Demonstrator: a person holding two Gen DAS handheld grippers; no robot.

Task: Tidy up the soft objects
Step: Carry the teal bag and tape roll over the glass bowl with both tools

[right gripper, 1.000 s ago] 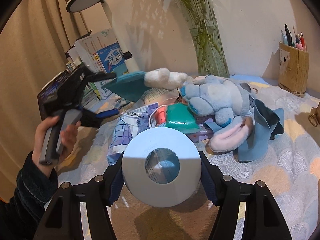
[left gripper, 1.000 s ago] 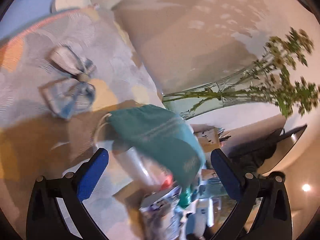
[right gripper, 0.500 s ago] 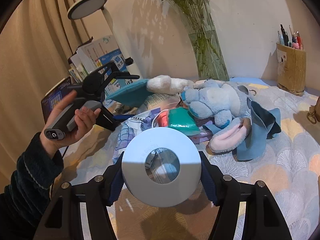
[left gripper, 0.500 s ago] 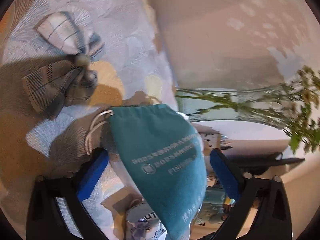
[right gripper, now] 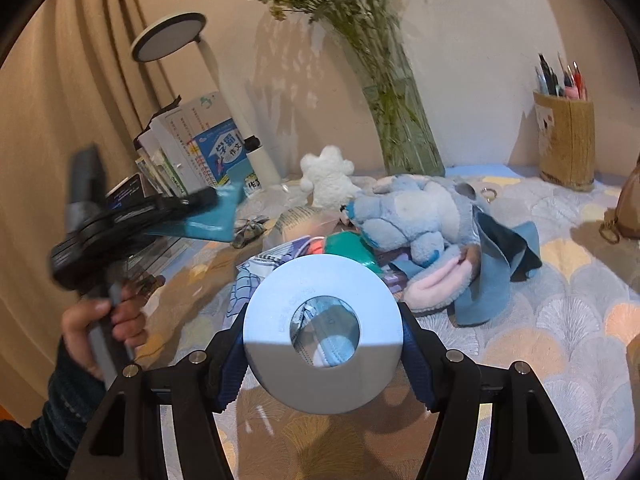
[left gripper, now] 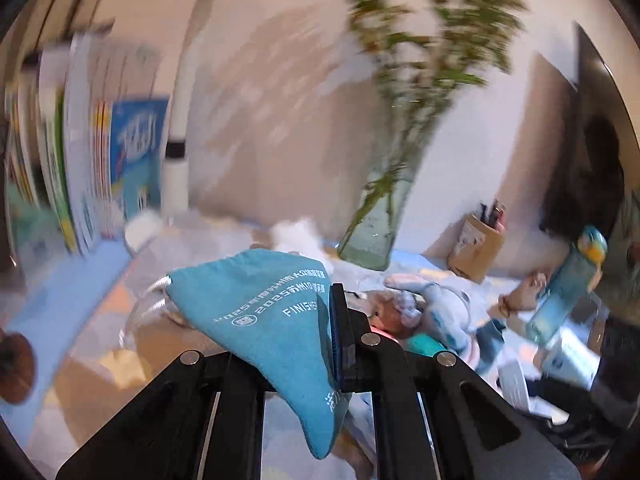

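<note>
The teal pouch (left gripper: 276, 320) is hanging in the air above the bedspread (right gripper: 560, 320), its long axis slanting from the drawstring mouth at upper left down to a bottom corner near the camera in the left wrist view. The left gripper (left gripper: 334, 332) has just been closing, and its jaws are now pinching the pouch's edge flat between the pads. In the right wrist view the pouch (right gripper: 212, 216) is sticking out beyond that gripper (right gripper: 200, 200), beside the books (right gripper: 192, 148). The right gripper (right gripper: 322, 340) is holding a pale ring (right gripper: 272, 320), its jaws partly apart and pressing the rim. Behind it a plush toy (right gripper: 408, 216) is lying.
</note>
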